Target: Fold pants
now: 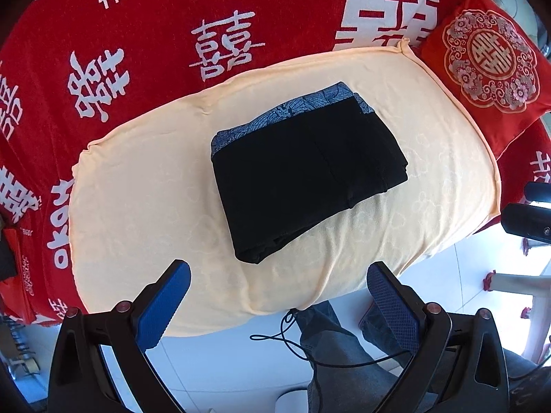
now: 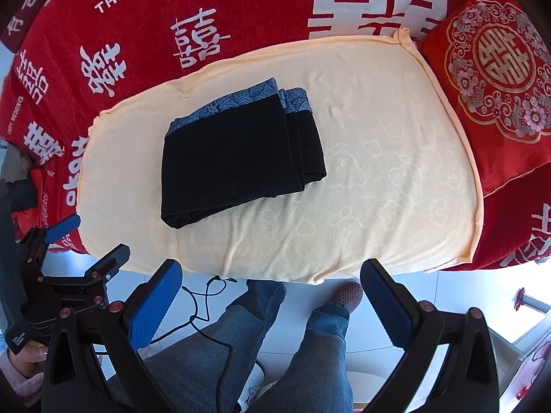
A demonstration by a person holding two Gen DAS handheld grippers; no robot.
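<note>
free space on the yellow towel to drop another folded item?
Yes: bare yellow towel between the folded black pants and the red cushion, plus the near strip. Left of the pants is tighter.

The pants point(image 1: 303, 179) are matt black cloth, smooth and dense, with a band of blue-grey patterned fabric along the far edge. They lie on a pale yellow towel point(image 1: 144, 206), soft and faintly napped, with a tone-on-tone woven pattern of clouds. The red blanket point(image 1: 165, 51) beneath looks plush, its white characters woven in. The red cushion point(image 1: 489, 69) has a slight sheen and a raised embroidered medallion. The left gripper point(image 1: 279, 296) and right gripper point(image 2: 272, 296) have matt black plastic frames with small metal screws, and blue rubbery fingers point(image 1: 392, 309) with a fine cross-hatched texture. The floor point(image 2: 430, 296) is glossy white tile.
</note>
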